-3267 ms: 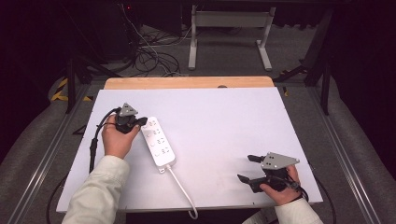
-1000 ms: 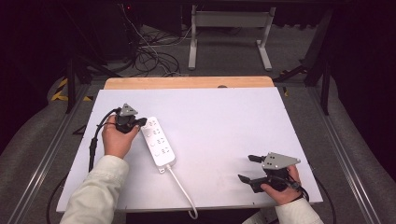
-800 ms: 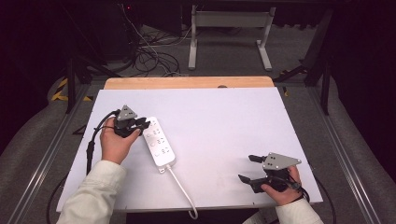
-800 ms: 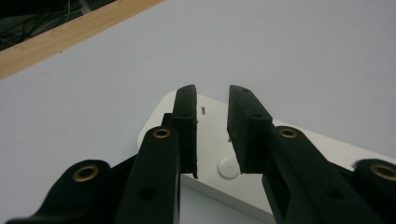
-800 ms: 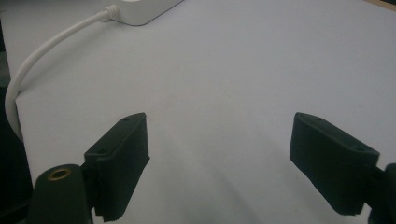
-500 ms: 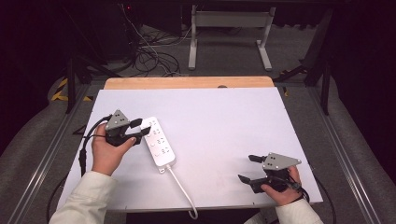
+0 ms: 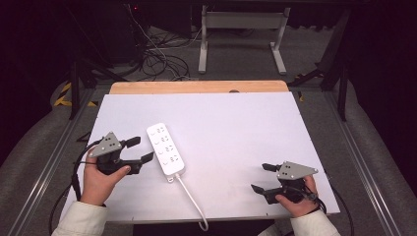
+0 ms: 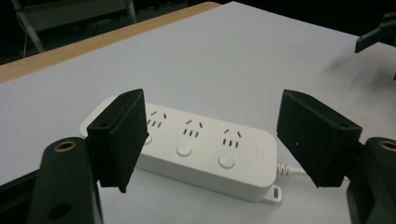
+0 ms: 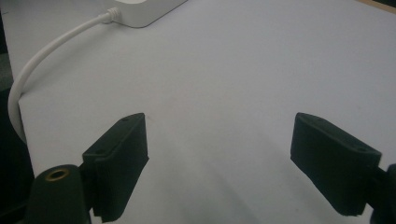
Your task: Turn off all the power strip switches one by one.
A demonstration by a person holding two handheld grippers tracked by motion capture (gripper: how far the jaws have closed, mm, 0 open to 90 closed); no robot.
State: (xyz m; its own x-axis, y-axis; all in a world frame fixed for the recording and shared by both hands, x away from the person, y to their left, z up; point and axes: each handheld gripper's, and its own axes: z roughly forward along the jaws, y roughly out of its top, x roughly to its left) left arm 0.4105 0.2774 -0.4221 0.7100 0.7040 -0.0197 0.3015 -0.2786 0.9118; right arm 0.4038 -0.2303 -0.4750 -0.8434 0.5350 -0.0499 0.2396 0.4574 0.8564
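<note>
A: What sits nearest the person's edge of the tabletop (image 7: 236,113)?

B: Two hands, each with a tool. The right tool (image 7: 261,177) is by the near right corner, its jaws spread wide over bare white surface, clamped on nothing. The left tool (image 7: 139,149) is toward the near left side, jaws also apart and empty, pointing at the power strip (image 7: 165,149).

A: And the strip itself?

B: It lies flat just beside the left tool's jaws, left of the middle, not touching them. In the left gripper view it shows between the two jaws (image 8: 205,144), with three sockets and round buttons facing up. Its white cord (image 7: 191,196) runs toward the near edge and hangs over it; the right gripper view catches that cord curving (image 9: 42,60) off the edge.

A: The surface?

B: A plain white sheet, with a strip of bare wood (image 7: 196,87) along the far edge.

A: Beyond that?

B: A dark room with grey floor, a tangle of black cables (image 7: 162,59) on it, and a white metal stand (image 7: 241,29) behind the far edge.
</note>
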